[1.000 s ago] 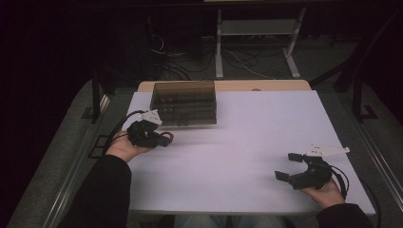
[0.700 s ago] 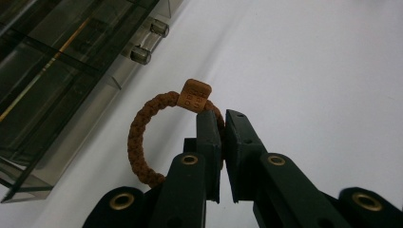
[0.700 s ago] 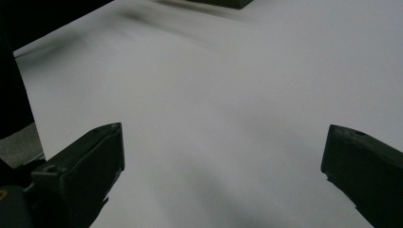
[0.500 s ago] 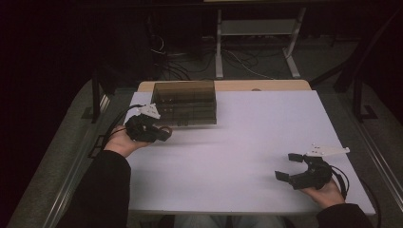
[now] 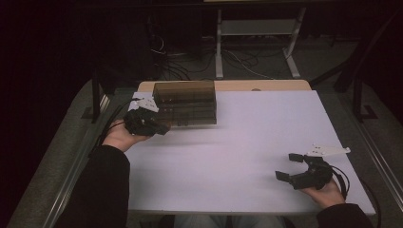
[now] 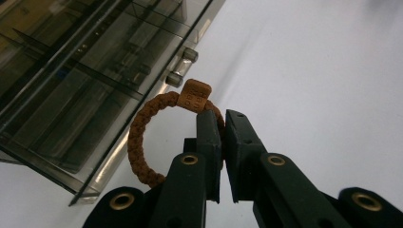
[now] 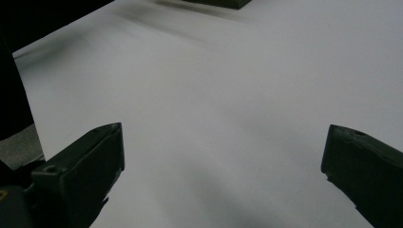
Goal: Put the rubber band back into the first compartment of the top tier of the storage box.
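Hanging just beside the smoked clear drawer box [image 6: 90,71]: brown braided bracelet [image 6: 142,137], tag uppermost, pinched between jaws.

Tag [image 6: 195,94] lettering illegible.

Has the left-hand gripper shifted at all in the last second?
Yes. The left gripper has moved up the table, closer to the smoky drawer box.
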A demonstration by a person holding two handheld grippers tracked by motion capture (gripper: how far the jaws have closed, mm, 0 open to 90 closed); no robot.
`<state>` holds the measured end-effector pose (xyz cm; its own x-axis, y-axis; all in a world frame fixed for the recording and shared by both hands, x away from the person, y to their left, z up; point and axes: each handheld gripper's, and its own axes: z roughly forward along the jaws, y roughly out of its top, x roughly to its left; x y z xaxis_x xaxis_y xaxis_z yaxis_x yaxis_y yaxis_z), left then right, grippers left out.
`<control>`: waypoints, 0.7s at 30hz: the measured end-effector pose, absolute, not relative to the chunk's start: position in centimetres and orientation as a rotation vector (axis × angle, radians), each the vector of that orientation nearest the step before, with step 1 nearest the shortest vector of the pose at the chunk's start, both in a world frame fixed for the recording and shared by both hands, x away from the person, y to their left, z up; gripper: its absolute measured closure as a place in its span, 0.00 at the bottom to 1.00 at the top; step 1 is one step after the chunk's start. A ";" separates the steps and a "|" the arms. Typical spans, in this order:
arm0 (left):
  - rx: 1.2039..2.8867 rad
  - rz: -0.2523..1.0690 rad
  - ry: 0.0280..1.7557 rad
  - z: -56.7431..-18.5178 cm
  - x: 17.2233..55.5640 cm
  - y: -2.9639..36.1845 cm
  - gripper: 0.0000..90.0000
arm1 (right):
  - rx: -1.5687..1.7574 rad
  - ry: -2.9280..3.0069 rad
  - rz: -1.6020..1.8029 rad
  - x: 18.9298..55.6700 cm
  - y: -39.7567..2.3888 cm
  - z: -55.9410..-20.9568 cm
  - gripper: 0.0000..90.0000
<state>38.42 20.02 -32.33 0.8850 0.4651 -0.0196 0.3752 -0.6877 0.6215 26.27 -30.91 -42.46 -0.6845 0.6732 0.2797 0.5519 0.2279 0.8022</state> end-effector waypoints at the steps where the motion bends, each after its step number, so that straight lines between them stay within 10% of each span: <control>1: 2.403 0.185 0.603 -32.3 38.5 20.0 0.93 | 1.186 2.361 1.455 26.3 -30.9 -42.5 0.00; 21: 2.360 0.231 0.656 -29.8 40.9 20.5 0.93 | 1.185 2.362 1.453 26.3 -31.0 -42.5 0.00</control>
